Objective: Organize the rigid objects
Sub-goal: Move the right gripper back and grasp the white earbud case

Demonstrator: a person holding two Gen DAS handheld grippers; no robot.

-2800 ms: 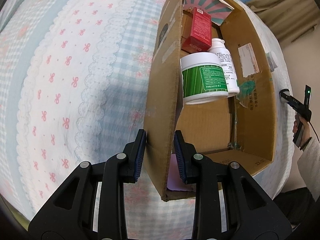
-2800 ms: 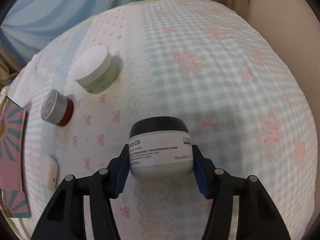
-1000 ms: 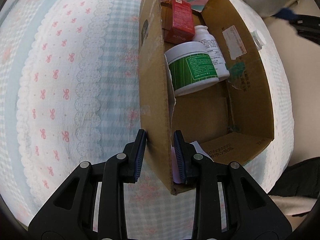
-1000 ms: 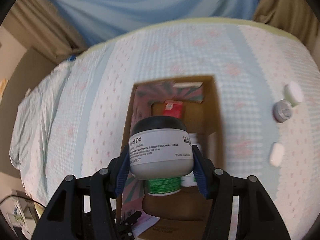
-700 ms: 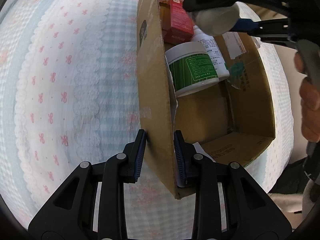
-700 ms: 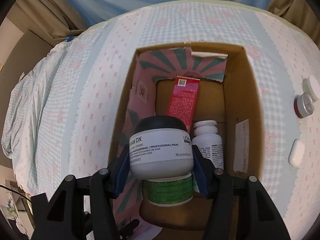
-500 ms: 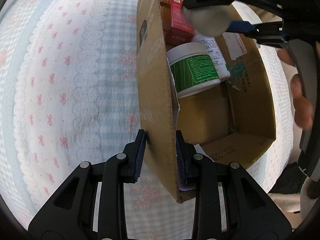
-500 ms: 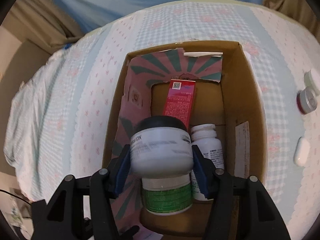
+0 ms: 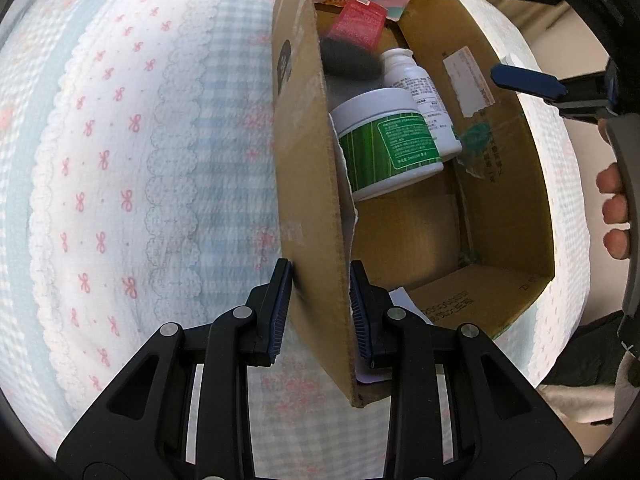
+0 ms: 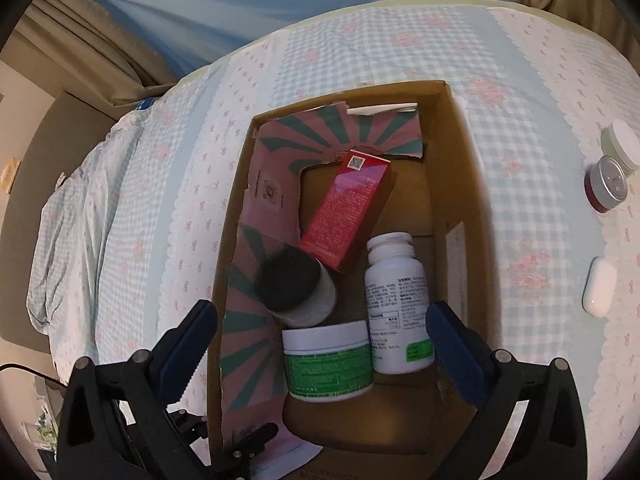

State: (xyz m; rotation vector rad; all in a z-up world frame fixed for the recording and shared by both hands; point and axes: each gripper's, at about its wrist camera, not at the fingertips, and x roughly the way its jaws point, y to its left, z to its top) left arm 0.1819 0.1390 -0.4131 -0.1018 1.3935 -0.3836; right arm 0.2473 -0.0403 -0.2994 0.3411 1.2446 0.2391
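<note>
My left gripper (image 9: 320, 308) is shut on the near left wall of the open cardboard box (image 9: 308, 184). My right gripper (image 10: 322, 340) is open and empty above the box (image 10: 456, 208). The black-lidded grey jar (image 10: 296, 290) lies blurred inside the box, between the pink striped liner and a red carton (image 10: 346, 210); it also shows in the left wrist view (image 9: 350, 60). A green-labelled white tub (image 10: 328, 362) (image 9: 388, 144) and a white bottle (image 10: 398, 300) (image 9: 420, 92) lie beside it.
On the floral bedspread (image 10: 540, 140) right of the box lie a red jar with a silver lid (image 10: 606, 184), a white-lidded green jar (image 10: 622, 144) and a small white case (image 10: 598, 286). Curtains hang beyond the bed.
My right gripper carried the grey jar over the box, then opened; the jar has dropped into the box. My left gripper still holds the box wall.
</note>
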